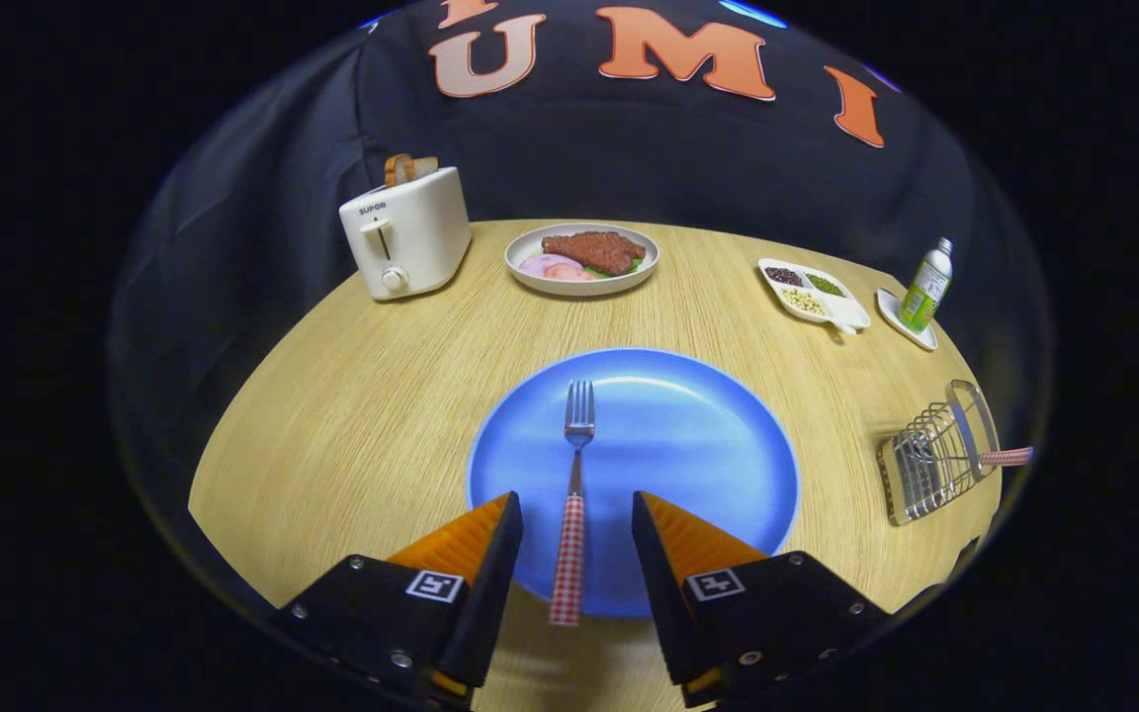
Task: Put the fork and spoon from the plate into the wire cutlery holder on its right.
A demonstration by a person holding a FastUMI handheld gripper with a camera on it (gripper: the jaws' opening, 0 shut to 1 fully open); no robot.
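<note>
Nearest to us, our gripper [574, 534] hangs with its fingers spread wide and grasping nothing, one finger on each side of the fork's checked handle without touching it. The fork [574, 494] lies on the blue plate [708, 445] with its long axis running straight away from us, in line with the fingers: the handle end pokes over the plate's near rim between the fingers, and the tines point toward the far side of the table [352, 415]. That alignment is what the coming move turns on, we judge: the fingers close across the handle's narrow width, so we would only need to lower and squeeze, with no twisting of the wrist first. Off to the right of the plate, well apart from it, lies the wire holder [935, 460], tipped toward us on its side or leaning, we cannot tell which; a checked handle [1009, 456] sticks out of it to the right, which we take to be the spoon already put away, though its bowl is hidden in the wires. So the fork looks like the piece left to move. Beyond the plate stand a toaster [406, 242] with bread in its slot, a dish of meat [581, 259], a divided tray of beans [812, 290] and a small bottle [925, 285] on a saucer.
</note>
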